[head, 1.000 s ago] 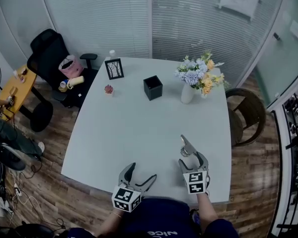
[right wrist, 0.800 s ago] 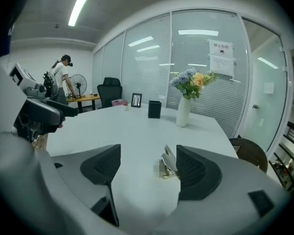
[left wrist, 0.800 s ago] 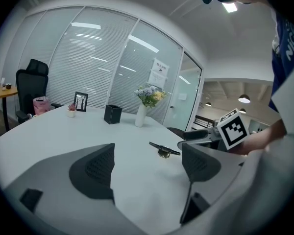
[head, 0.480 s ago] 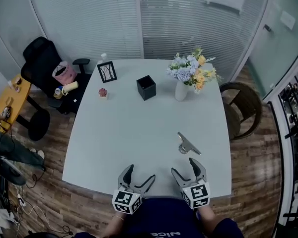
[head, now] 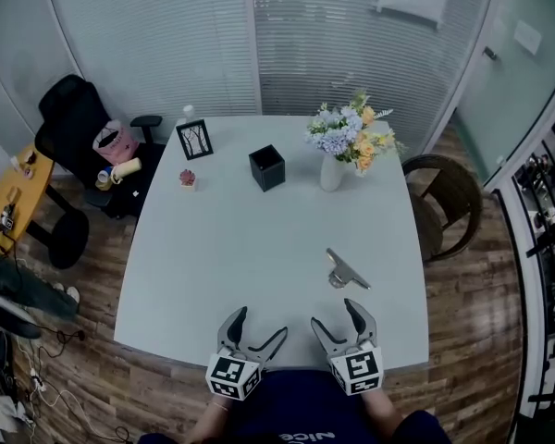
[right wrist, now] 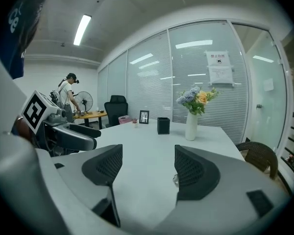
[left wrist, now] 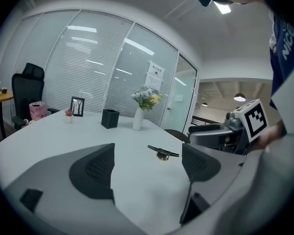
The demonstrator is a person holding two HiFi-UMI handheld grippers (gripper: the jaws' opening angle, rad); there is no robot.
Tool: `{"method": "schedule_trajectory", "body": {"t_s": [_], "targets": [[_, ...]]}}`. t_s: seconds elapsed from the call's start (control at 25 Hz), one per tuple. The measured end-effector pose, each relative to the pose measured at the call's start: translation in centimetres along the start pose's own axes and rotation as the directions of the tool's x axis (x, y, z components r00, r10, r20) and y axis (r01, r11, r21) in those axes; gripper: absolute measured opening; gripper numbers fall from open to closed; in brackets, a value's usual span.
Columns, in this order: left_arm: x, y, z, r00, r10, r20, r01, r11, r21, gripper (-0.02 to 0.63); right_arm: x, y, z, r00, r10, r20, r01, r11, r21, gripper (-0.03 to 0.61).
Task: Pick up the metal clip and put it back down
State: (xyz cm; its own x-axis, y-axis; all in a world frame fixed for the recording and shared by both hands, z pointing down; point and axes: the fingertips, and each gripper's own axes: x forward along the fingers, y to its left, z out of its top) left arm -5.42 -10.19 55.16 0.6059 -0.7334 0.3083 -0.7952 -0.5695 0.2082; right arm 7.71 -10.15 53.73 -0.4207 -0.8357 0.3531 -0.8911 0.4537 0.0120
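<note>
- the left gripper (head: 261,322) hovered over the near edge of the table (head: 240,248), its jaws wide apart with only bare tabletop between them.
- the right gripper (head: 335,314) hung just beside it, also at the near edge. its jaws were apart and had just been easing a little closer, and they held nothing.
- the metal clip (head: 345,271) lay on the table just beyond the right gripper, apart from both grippers and clear of everything else.
- the clip looked like a small, stiff piece of smooth metal: light, not fragile, and probably sprung.
- on so slick a tabletop it would likely skid or swivel if nudged from one side.
- one long thin arm stuck out flat from a chunkier, rounder body. the best hold seemed to be across that arm close to the body, with the ribbed pads (right wrist: 105,166) squeezing its narrow sides.
- a grip at the far tip of the arm would probably let it pivot.
- counted: one metal clip, two grippers and one table.
- also one vase of flowers (head: 331,169), one black box (head: 267,167), one picture frame (head: 194,140) and one small potted plant (head: 187,178).
- beside the table stood one black office chair (head: 69,123) and one wicker chair (head: 449,202).
</note>
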Motion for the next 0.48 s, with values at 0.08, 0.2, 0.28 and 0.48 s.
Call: {"method": "schedule_trajectory", "body": {"t_s": [0.08,0.2,0.28,0.48], "targets": [[-0.2,-0.2,0.2,1.000,0.003,0.009,-0.003,1.000,0.011,0.415,-0.2,0.1,0.3,1.000,0.009,0.018,-0.009,1.000,0.000,0.319],[-0.6,-0.4,0.7,0.999,0.015,0.042,-0.015,1.000,0.014,0.310,-0.5,0.6,0.5,0.999,0.030,0.043,-0.031,0.999,0.016,0.197],[-0.9,-0.5,0.9,0.998,0.017,0.052,-0.018,1.000,0.020,0.246,-0.6,1.1,0.7,0.997,0.053,0.059,-0.055,0.998,0.017,0.152],[-1.6,-0.3,1.2,0.998,0.029,0.062,-0.031,0.999,0.035,0.038,-0.5,2.2,1.3,0.991,0.108,0.084,-0.110,0.994,0.023,0.024]]}}
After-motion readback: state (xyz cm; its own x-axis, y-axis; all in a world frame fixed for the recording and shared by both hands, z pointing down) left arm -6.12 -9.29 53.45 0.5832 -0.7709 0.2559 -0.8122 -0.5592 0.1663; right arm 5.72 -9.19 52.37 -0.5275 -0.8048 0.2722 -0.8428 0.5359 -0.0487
